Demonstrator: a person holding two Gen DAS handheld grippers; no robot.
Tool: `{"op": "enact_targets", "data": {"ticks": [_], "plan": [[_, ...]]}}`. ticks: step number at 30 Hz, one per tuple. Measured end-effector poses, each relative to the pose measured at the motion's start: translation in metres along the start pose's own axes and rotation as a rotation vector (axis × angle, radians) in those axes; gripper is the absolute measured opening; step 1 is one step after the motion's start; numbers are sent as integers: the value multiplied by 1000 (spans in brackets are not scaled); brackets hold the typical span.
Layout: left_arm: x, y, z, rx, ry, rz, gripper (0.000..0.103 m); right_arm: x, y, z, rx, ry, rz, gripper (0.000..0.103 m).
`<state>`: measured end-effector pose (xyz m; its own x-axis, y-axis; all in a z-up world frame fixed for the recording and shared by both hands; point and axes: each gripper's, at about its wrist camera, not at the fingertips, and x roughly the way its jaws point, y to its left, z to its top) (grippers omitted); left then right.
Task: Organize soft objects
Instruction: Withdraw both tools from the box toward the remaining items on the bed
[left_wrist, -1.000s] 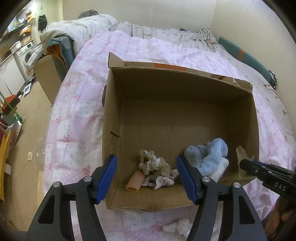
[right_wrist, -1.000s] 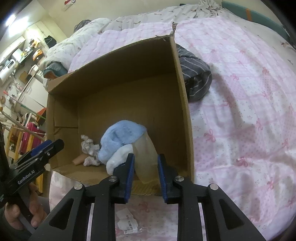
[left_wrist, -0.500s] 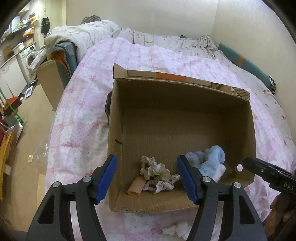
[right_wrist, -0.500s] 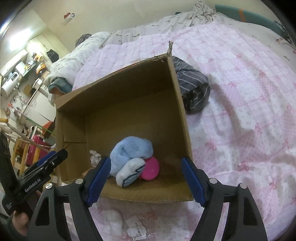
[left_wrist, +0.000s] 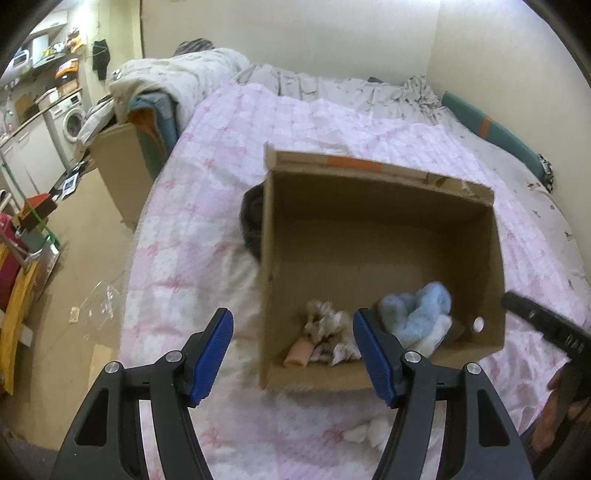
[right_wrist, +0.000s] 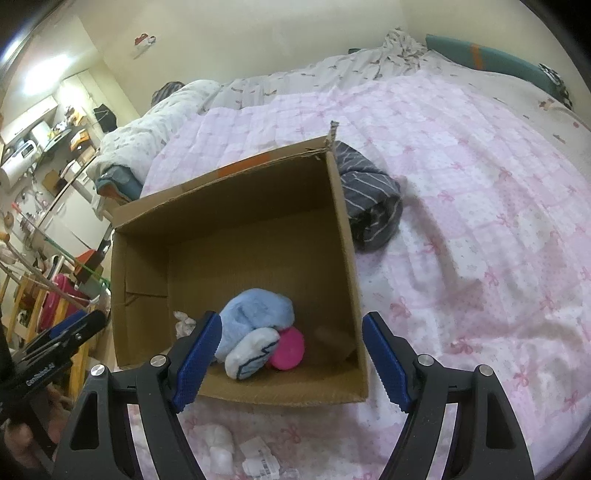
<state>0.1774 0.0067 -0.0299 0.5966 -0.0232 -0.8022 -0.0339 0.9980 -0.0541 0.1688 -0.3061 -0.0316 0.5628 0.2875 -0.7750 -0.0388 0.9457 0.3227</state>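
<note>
The soft things you are sorting sit inside the cardboard box (right_wrist: 343, 236), bunched along its near wall in the lower middle of the right wrist view: a fluffy light-blue plush (right_wrist: 255, 314) lies on top of a white sock (right_wrist: 251, 354) with dark edging, and a pink round object (right_wrist: 288, 349) is tucked against the sock's right side. In the left wrist view you see the same blue plush (left_wrist: 417, 310) right of centre, with a cream ruffled scrunchie (left_wrist: 325, 321) to its left and a small peach-coloured tube (left_wrist: 297, 354) lying just below that, near the box's front wall (left_wrist: 314, 376). The box stands open on the pink bow-patterned quilt (right_wrist: 480, 221), and a dark striped garment (right_wrist: 369, 199) lies bunched against the outside of its wall, right of the box in the right wrist view. Your right gripper (right_wrist: 291, 358) hangs above the near edge of the box with its blue pads (right_wrist: 384, 362) spread wide and nothing between them. Your left gripper (left_wrist: 293, 354) is likewise released, its pads (left_wrist: 214, 354) far apart, empty, straddling the box's lower left corner. Along the bottom of the right wrist frame, small white wads (right_wrist: 221, 446) and a crumpled labelled wrapper (right_wrist: 258, 458) rest on the quilt just in front of the box.
</note>
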Motion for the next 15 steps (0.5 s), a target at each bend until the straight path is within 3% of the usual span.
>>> {"op": "enact_targets", "data": {"ticks": [4, 15], "plan": [[-3, 8, -9, -18, 28, 18, 64, -9, -1, -2, -14, -24, -38, 83], [-28, 21, -30, -53, 29, 43, 65, -29, -5, -15, 5, -40, -45, 83]]}}
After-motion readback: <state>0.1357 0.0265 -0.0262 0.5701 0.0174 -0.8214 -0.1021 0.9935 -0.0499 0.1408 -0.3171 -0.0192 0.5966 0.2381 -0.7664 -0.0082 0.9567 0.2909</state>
